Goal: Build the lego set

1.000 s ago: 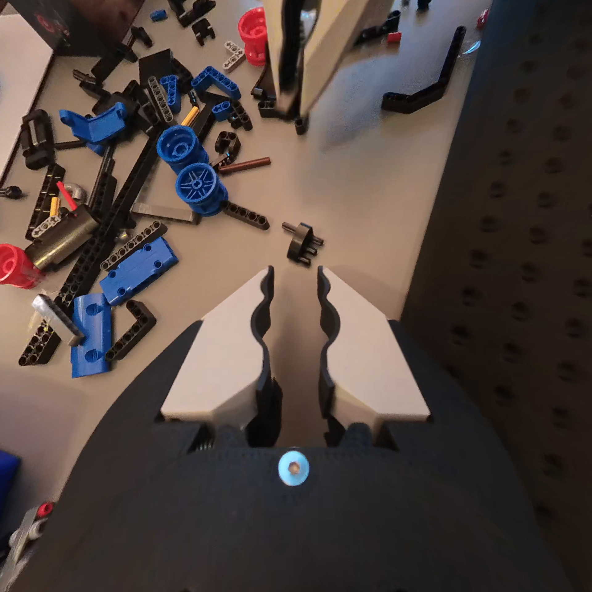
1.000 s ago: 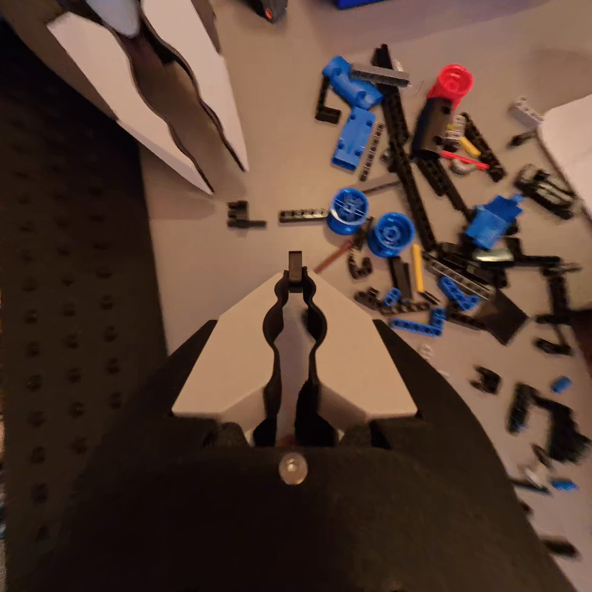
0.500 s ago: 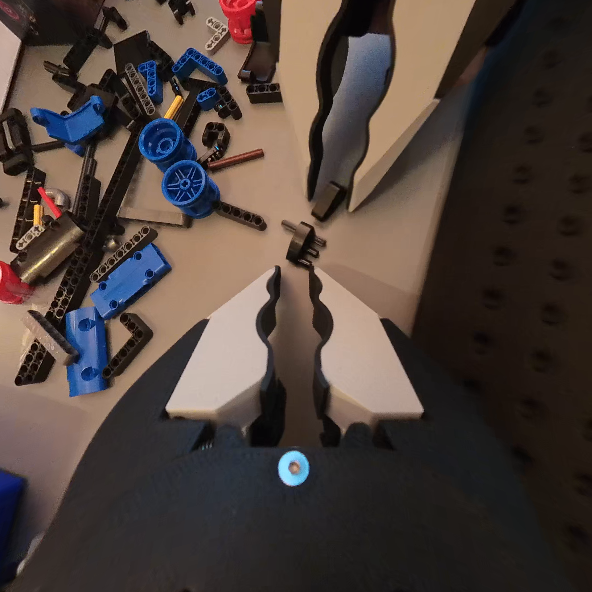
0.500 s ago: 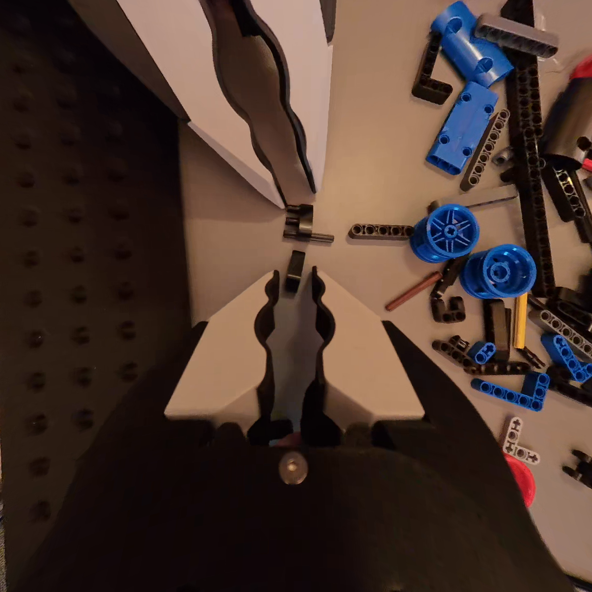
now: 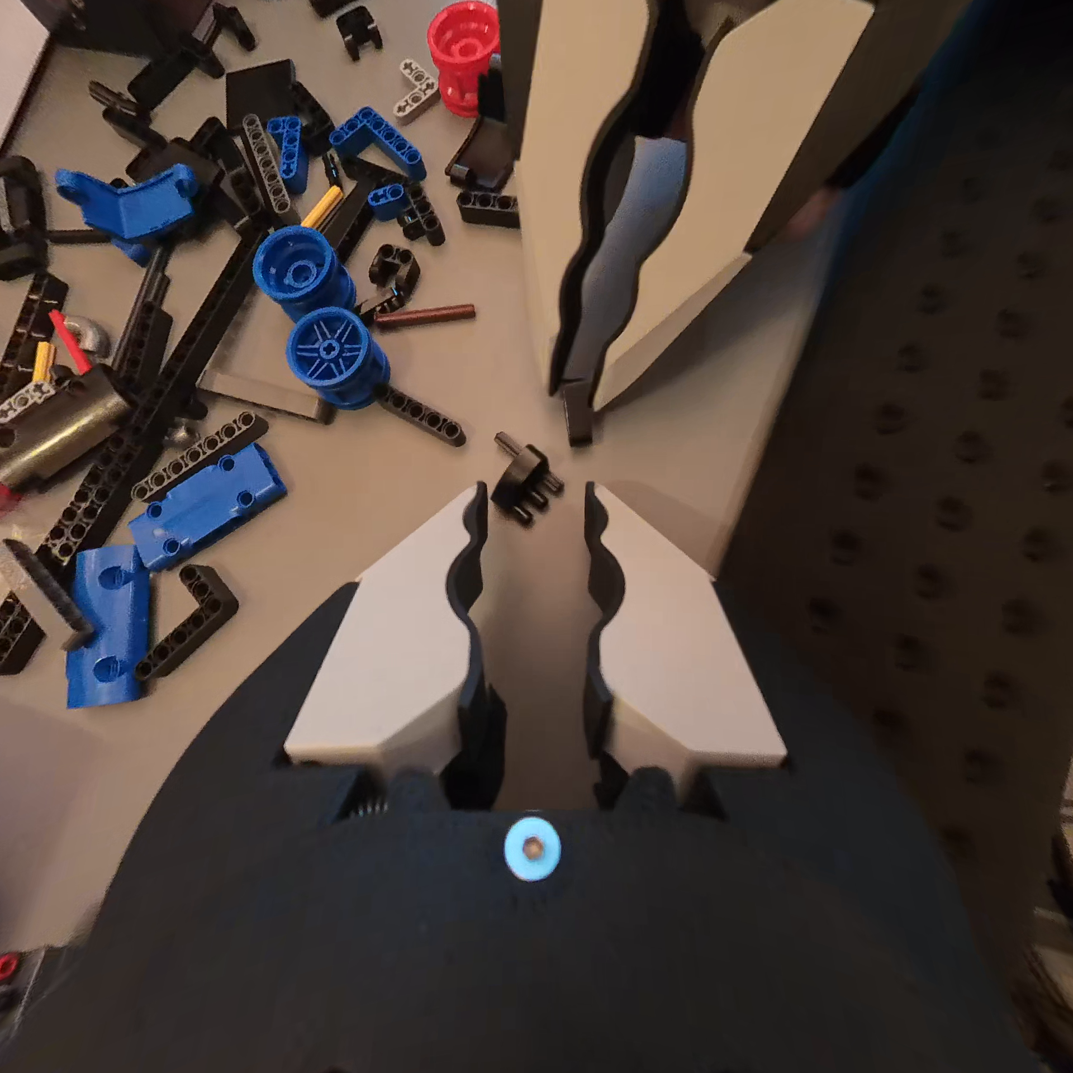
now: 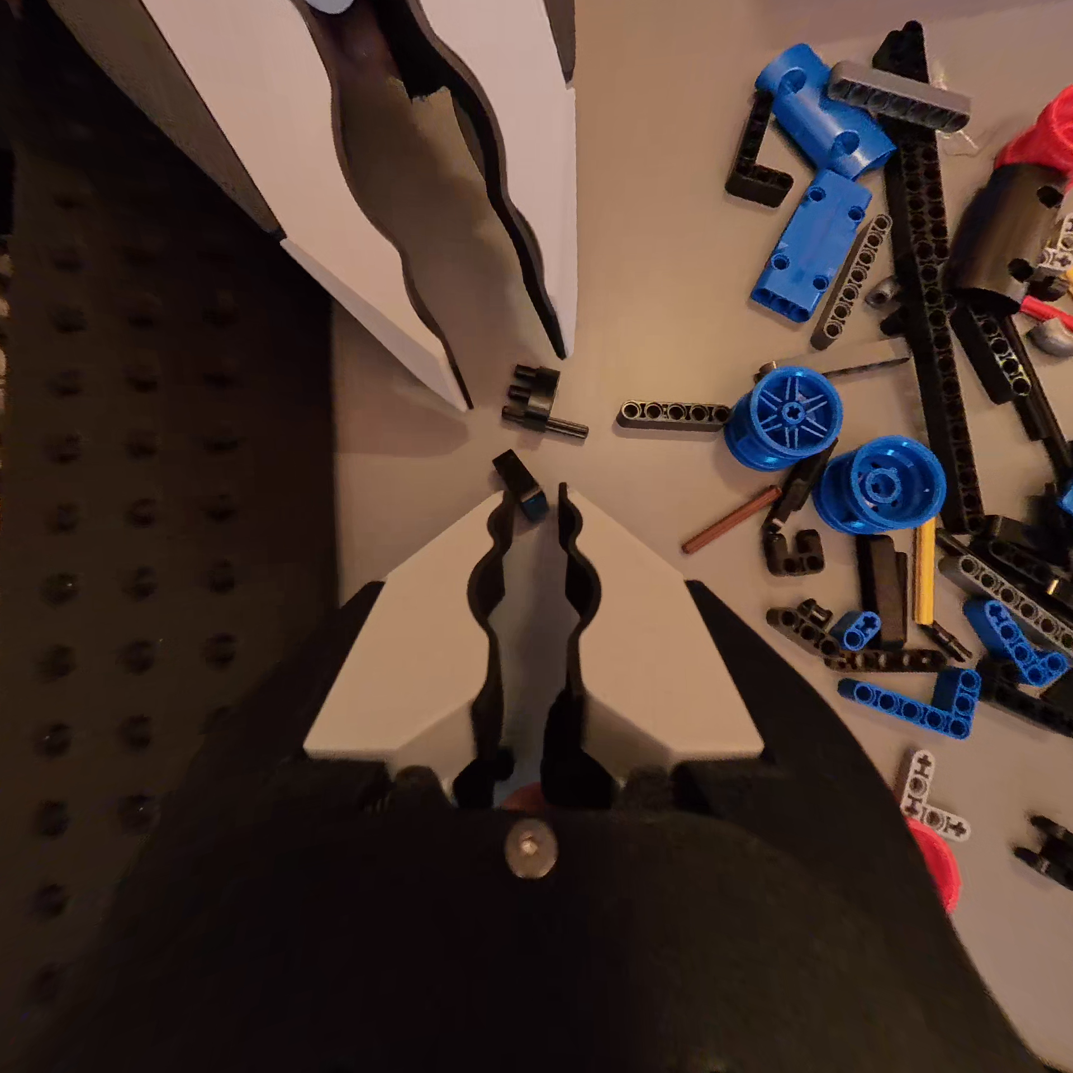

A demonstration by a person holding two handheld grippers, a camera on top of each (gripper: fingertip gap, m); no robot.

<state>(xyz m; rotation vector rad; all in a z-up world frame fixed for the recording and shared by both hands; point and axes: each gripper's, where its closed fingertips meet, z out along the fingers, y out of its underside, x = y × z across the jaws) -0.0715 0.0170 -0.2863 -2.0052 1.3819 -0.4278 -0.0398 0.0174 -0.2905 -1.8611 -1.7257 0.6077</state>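
My left gripper (image 5: 531,493) gapes to straddle the black pinned plastic connector (image 5: 522,479) at twelve o'clock; my right gripper (image 6: 531,493) loosely pinches a small black plastic block (image 6: 519,482), ready for mating.

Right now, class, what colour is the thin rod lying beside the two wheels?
The rod is dark reddish-brown; the wheels are blue. Left wrist view shows it best.

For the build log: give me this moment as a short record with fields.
left tongs: open, tips either side of the black pin connector, not gripping it
right tongs: nearly closed; small black piece at the tips, grip unclear
connector: lying on the grey table, apart from the small black piece
nearby: two blue wheels, brown axle
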